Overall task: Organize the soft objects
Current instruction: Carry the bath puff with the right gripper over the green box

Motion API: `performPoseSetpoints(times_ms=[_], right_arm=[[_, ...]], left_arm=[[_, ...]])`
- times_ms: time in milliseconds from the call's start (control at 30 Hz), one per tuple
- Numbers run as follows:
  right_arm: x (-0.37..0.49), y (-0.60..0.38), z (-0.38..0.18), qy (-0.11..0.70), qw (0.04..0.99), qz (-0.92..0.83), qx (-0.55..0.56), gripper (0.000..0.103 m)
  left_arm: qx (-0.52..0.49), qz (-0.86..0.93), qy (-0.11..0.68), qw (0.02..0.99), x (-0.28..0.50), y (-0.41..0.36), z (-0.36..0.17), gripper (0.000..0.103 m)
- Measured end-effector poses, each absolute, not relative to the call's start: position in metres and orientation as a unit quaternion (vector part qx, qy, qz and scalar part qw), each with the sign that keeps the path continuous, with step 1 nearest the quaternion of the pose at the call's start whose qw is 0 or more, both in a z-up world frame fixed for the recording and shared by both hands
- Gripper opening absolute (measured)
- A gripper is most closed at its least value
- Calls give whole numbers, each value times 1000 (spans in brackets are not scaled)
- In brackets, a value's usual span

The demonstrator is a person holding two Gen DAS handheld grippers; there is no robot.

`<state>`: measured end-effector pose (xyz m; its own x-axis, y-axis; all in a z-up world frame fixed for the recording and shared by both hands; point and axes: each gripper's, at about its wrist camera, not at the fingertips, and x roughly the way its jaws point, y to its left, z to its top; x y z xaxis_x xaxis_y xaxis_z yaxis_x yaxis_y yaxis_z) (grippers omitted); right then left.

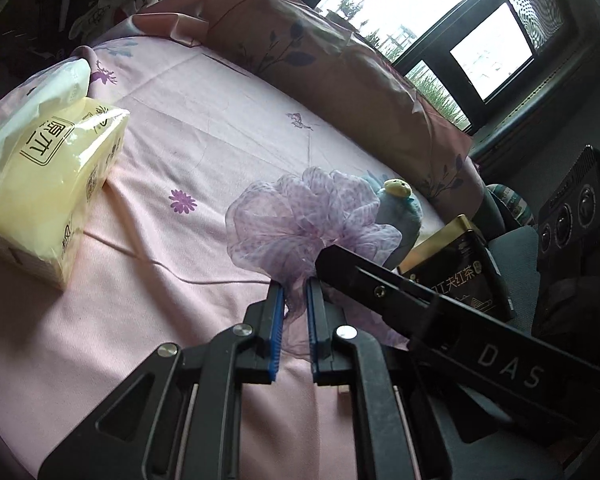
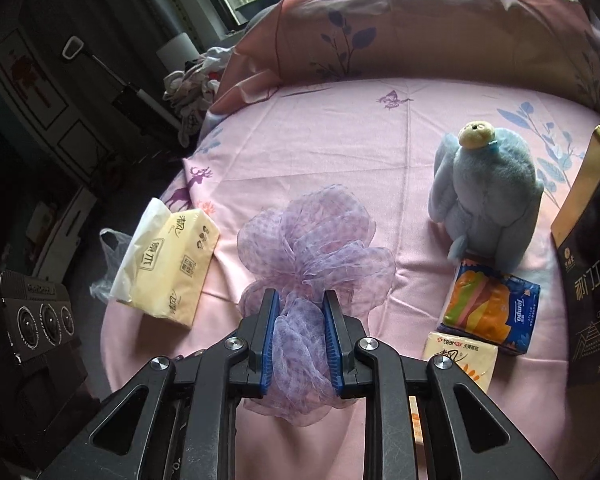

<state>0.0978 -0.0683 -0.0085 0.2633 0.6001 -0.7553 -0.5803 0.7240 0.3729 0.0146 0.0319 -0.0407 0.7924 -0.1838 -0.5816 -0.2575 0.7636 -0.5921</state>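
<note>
A ruffled purple mesh bow (image 2: 312, 248) is held above the pink bed sheet (image 2: 340, 140) by both tools. My right gripper (image 2: 300, 300) is shut on its near ruffles, which bulge between the blue pads. My left gripper (image 1: 295, 292) is shut on a thin fold of the same bow (image 1: 300, 216). The black side of the right tool (image 1: 420, 308) crosses just right of the left fingers. A blue plush toy (image 2: 488, 200) sits upright at the right. A yellow tissue pack (image 2: 168, 264) lies at the left edge of the bed.
A Tempo tissue packet (image 2: 492, 308) and a small yellow packet (image 2: 460, 360) lie in front of the plush. A black and gold tea tin (image 2: 596, 280) stands at the far right. A long pink pillow (image 2: 420, 28) lines the back. Off the bed's left edge stand a black device (image 2: 40, 320) and a plastic bag (image 2: 108, 248).
</note>
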Motion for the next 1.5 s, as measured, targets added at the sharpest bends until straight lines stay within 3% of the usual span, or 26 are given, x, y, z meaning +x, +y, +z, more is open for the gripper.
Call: performPoseSetpoints(times_ms=[233,767,1500], right_arm=[[74,-85,38,406,831,380,13,25],[42,-156,110,271,890,362,56,25],[86,-334,94,231,913,226,249,25]], left_arm=[[-328,-10,246,912,-6,20,-3,6],[-237,-75,151,957,-19,-39,83,6],[-128,-209,193,950,75,-192,100,7]])
